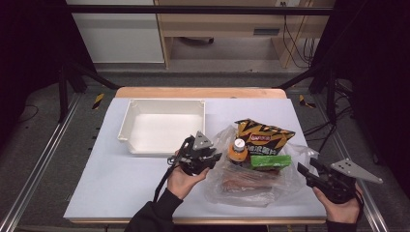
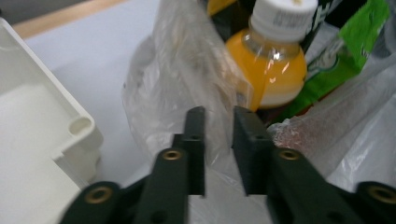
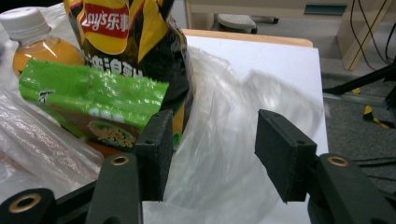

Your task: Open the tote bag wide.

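Left hand-held gripper (image 1: pixel 212 157) is sitting mid-frame in the high view, jaws pointing right at the left edge of the clear plastic bag (image 1: pixel 251 186); in the left gripper view its jaws are standing narrow with a fold of bag film between them, but I cannot tell whether the pads are actually pinching it. Right hand-held gripper (image 1: pixel 305 170) is sitting at the lower right of the high view, jaws pointing left toward the bag's right edge; in the right gripper view the jaws are standing fairly wide, with bag film bulging in the gap and neither pad pressing on it. The bag is lying on the white tabletop (image 1: pixel 121 179), right of centre, holding a Lay's chip bag (image 1: pixel 263 135), an orange drink bottle with white cap (image 1: pixel 238 150), a green snack packet (image 1: pixel 270 161) and a reddish-brown pack (image 1: pixel 249 181) at the bottom. A white plastic bin (image 1: pixel 162 126) is sitting upper left of the bag, just beside the left hand-held gripper.
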Tool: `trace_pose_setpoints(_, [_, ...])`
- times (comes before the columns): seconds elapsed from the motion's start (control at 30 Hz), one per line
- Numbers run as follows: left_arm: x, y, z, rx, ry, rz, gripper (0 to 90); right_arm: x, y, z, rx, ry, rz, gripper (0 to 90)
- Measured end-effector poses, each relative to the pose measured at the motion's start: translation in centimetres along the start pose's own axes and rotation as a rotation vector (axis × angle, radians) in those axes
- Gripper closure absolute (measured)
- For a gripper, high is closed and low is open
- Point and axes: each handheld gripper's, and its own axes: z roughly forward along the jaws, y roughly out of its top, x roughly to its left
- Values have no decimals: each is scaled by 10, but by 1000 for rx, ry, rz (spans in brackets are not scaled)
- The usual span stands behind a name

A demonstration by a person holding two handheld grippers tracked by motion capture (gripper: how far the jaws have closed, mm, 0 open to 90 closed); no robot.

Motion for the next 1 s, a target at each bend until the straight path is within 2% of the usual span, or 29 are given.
trace_pose_setpoints(0.13, [0, -11, -1, 40, -20, 11, 881, 7, -11, 2, 31, 46, -8, 473])
trace_pose_setpoints(0.23, [1, -24, -4, 56, -30, 13, 891, 16, -16, 5, 61, 87, -20, 492])
trace_pose_setpoints(0.43, [-4, -54, -2, 108, -65, 21, 893, 26, -31, 19, 135, 132, -25, 559])
trace_pose_setpoints(0.47, [-4, -54, -2, 108, -65, 21, 893, 26, -31, 19, 135, 132, -25, 559])
trace_pose_setpoints(0.5, [-6, -63, 0, 118, -75, 26, 892, 28, -35, 20, 152, 145, -30, 592])
trace_pose_setpoints(0.53, [-6, -63, 0, 118, -75, 26, 892, 28, -35, 20, 152, 145, -30, 592])
trace_pose_setpoints(0.63, [-10, -76, 3, 125, -103, 18, 893, 27, -42, 19, 171, 162, -25, 691])
trace_pose_setpoints(0.67, [-10, -76, 3, 125, -103, 18, 893, 27, -42, 19, 171, 162, -25, 691])
trace_pose_setpoints(0.7, [-11, -81, 5, 126, -113, 15, 892, 27, -45, 19, 183, 165, -31, 797])
trace_pose_setpoints(0.73, [-11, -81, 5, 126, -113, 15, 893, 27, -45, 19, 183, 165, -31, 797])
trace_pose_setpoints(0.77, [-13, -85, 8, 122, -122, 5, 892, 27, -47, 18, 195, 180, -27, 876])
trace_pose_setpoints(1.0, [-22, -95, 17, 141, -126, 13, 891, 30, -50, 18, 242, 195, -22, 900])
